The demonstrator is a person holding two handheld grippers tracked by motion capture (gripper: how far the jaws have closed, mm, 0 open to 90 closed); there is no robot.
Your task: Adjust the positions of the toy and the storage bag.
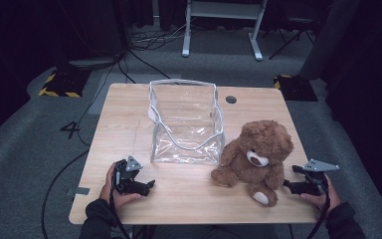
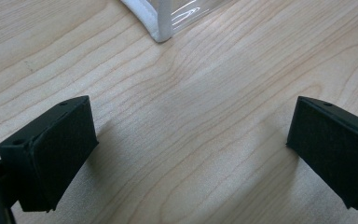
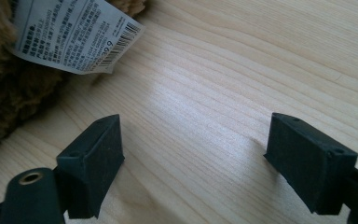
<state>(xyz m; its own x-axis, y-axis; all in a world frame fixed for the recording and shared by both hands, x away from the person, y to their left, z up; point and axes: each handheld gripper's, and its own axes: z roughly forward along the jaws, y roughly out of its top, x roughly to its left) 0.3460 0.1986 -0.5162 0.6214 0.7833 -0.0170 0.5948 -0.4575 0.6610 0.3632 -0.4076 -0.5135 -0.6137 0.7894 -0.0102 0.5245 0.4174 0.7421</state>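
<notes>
A brown teddy bear (image 1: 256,157) sits upright on the wooden table (image 1: 124,114), right of centre. Left of it stands a clear plastic bag with white trim (image 1: 186,122), its top gaping. My left gripper (image 1: 146,185) rests on the table near the front left, below the bag's near left corner (image 2: 161,28), open with bare wood between its jaws (image 2: 191,140). My right gripper (image 1: 287,185) lies at the front right, just right of the bear, open over bare wood (image 3: 193,154). The bear's fur (image 3: 9,98) and its white printed label (image 3: 74,35) lie close ahead on the left.
A round cable hole (image 1: 231,99) sits in the table's far right part. Beyond the table stand a white desk frame (image 1: 221,25) and black-and-yellow striped bases (image 1: 59,82). Cables (image 1: 144,40) trail over the grey floor.
</notes>
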